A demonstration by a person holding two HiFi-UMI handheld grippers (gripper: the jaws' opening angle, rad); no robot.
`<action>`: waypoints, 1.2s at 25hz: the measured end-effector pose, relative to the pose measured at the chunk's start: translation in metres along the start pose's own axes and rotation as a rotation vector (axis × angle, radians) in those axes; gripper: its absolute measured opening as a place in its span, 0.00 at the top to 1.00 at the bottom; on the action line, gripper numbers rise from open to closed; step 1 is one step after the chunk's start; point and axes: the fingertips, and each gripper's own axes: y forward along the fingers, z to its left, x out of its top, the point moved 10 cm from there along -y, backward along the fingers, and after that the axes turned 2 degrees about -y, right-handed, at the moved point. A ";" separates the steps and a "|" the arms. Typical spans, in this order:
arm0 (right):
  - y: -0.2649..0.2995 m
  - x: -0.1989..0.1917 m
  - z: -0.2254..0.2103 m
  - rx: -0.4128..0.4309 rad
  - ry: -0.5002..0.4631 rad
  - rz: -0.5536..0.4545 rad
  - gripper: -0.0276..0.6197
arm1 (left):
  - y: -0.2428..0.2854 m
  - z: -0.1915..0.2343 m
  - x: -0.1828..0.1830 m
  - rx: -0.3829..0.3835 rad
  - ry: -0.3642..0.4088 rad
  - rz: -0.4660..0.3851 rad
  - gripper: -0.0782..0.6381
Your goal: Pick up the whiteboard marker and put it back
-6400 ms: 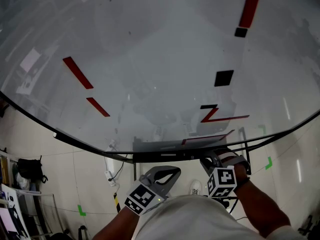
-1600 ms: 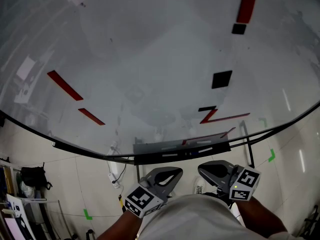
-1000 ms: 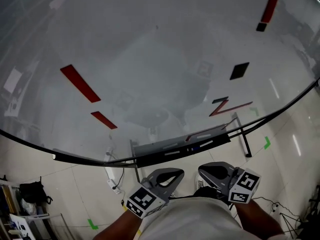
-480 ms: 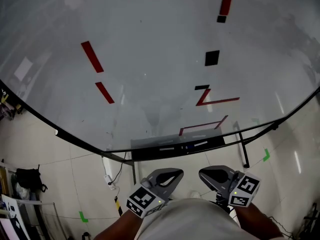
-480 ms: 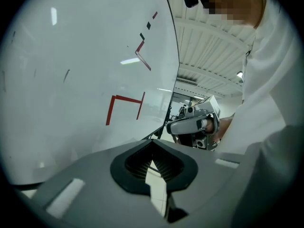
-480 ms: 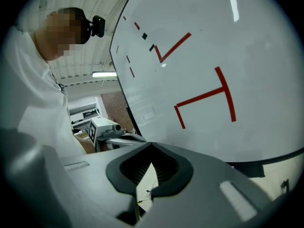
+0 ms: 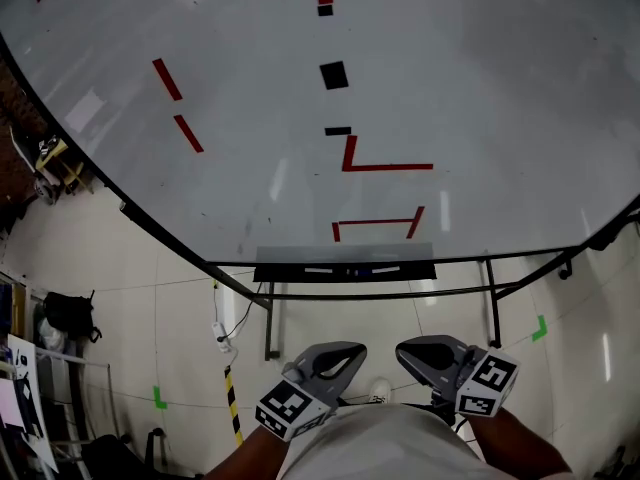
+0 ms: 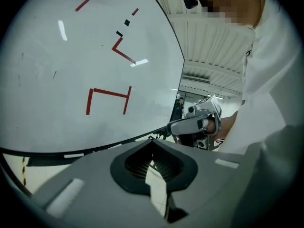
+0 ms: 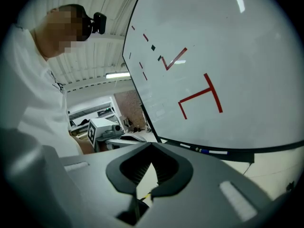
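The whiteboard [image 7: 400, 88] carries red lines and black squares. Under it runs a dark tray ledge [image 7: 270, 270], where white markers [image 7: 320, 269] lie end to end; one has a blue part [image 9: 204, 151]. My left gripper [image 7: 350, 349] and right gripper [image 7: 403, 350] hang side by side near my waist, well short of the ledge. Both are shut with nothing between the jaws. In the left gripper view my left gripper [image 8: 151, 169] shows closed jaws and the other gripper [image 8: 197, 123] beyond them. My right gripper [image 9: 151, 169] looks the same in its own view.
The board stands on a black metal frame with legs [image 7: 492, 303] on a pale tiled floor. A cable and plug [image 7: 220, 333] lie by the left leg. Green tape marks [image 7: 540, 328] dot the floor. A black bag [image 7: 65, 313] and shelving sit at far left.
The right gripper, up by the tray 6.4 s ago, has come back beside the left one. My head view has swung, so the board and tray now sit farther off and centred.
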 end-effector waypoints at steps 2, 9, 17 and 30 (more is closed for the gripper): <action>-0.009 -0.004 0.001 0.028 0.011 -0.018 0.95 | 0.001 -0.011 -0.005 0.014 0.000 0.000 0.87; -0.019 -0.010 0.010 0.023 -0.020 -0.024 0.95 | -0.004 -0.027 -0.012 0.008 0.006 0.043 0.87; -0.003 -0.006 0.026 -0.090 -0.022 -0.057 0.95 | -0.020 -0.005 0.005 -0.078 0.086 0.062 0.87; 0.038 -0.006 0.049 -0.152 -0.024 -0.040 0.95 | -0.054 0.033 0.002 -0.123 0.058 0.056 0.87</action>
